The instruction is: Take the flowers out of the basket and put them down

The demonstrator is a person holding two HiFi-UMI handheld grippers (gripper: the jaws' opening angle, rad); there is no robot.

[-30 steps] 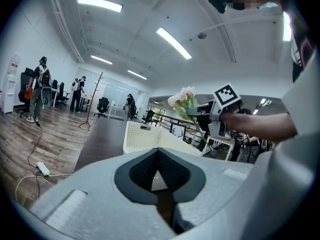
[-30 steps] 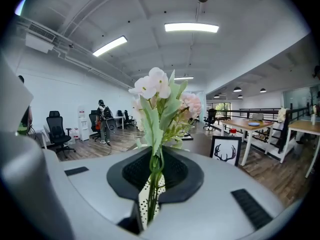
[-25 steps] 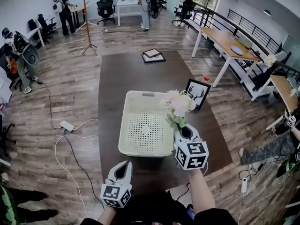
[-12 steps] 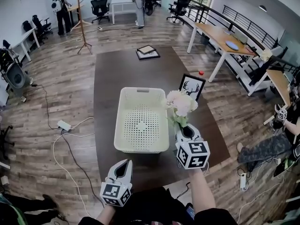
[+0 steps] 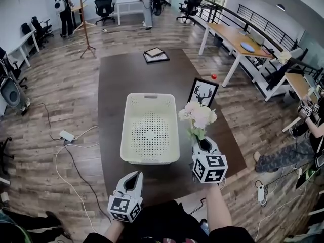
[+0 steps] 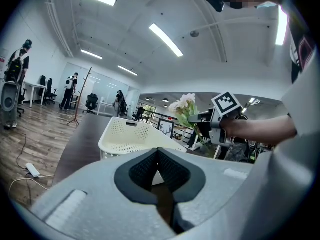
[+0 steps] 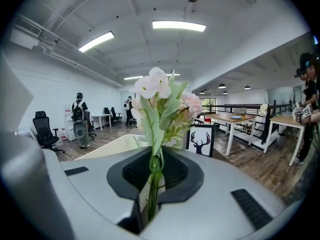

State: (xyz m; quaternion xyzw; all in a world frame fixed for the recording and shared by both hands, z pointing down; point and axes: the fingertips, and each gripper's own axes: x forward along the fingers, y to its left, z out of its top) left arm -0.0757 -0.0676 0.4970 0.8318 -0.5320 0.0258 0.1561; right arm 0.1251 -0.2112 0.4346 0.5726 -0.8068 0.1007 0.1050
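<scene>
A bunch of pale pink and white flowers [image 5: 197, 116] with green stems stands upright in my right gripper [image 5: 202, 144], which is shut on the stems. It hangs over the dark table [image 5: 114, 85], just right of the empty cream basket [image 5: 124, 140]. In the right gripper view the flowers [image 7: 162, 101] rise from the closed jaws of the right gripper [image 7: 151, 191]. My left gripper [image 5: 132, 176] is shut and empty, near the table's front edge, below the basket's left corner. The left gripper view shows the left gripper [image 6: 159, 154], the basket [image 6: 127, 134] and the flowers [image 6: 182, 106].
A framed deer picture [image 5: 203, 92] leans on the table right of the basket. Further back lie a small red object [image 5: 214, 76] and flat frames [image 5: 154, 54]. Cables and a power strip [image 5: 66, 135] lie on the floor at left. Desks, chairs and people stand around.
My right gripper has carried the flowers to the right, off the basket's right rim, and slightly lower. The left gripper has stayed where it was.
</scene>
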